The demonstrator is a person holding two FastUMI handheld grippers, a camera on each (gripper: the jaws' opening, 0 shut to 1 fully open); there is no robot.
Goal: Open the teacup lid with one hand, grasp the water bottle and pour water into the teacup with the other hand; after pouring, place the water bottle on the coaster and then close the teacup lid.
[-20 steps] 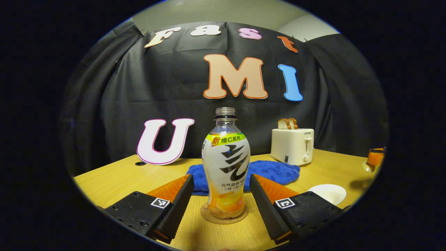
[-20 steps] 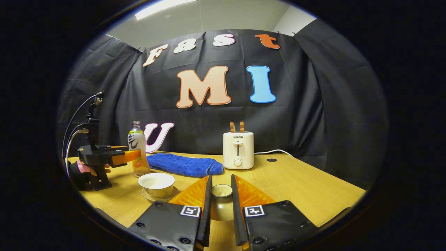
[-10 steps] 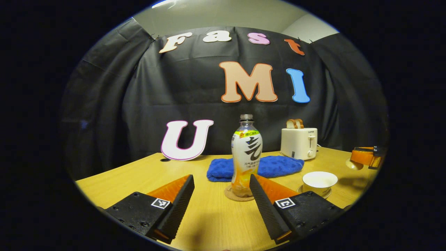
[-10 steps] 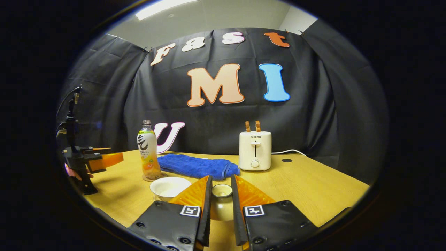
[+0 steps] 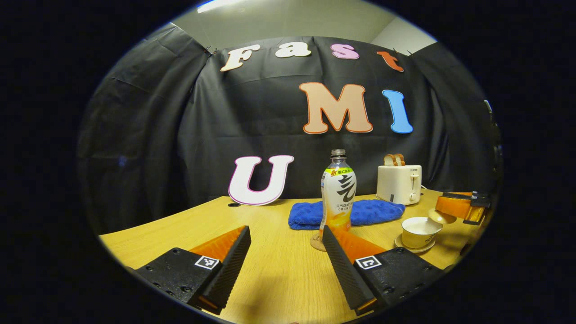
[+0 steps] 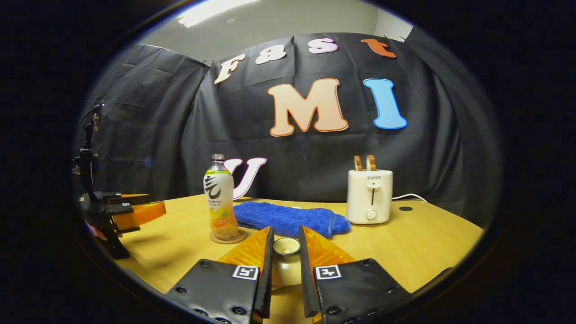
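Note:
The water bottle [image 5: 338, 193] stands upright and uncapped on the round coaster [image 5: 316, 244], beyond the tips of my left gripper [image 5: 285, 231], which is open and holds nothing. Right of it sits the white teacup [image 5: 420, 228] on its saucer, uncovered. My right gripper [image 5: 459, 206] holds the teacup lid [image 5: 440, 217] just above the cup's right rim. In the right gripper view, my right gripper [image 6: 286, 230] is shut on the lid's knob [image 6: 286, 246]. The bottle [image 6: 220, 202] and coaster [image 6: 228, 237] stand ahead to the left, with the left gripper [image 6: 135, 212] farther left.
A blue towel [image 6: 290, 219] lies behind the bottle. A white toaster [image 6: 370, 196] with two bread slices stands at the back right, its cable running to the right. The wooden table [image 5: 279, 279] extends to the black cloth wall.
My left gripper has drawn back from the bottle, which stays on the coaster. My right gripper has carried the lid leftward, over toward the teacup.

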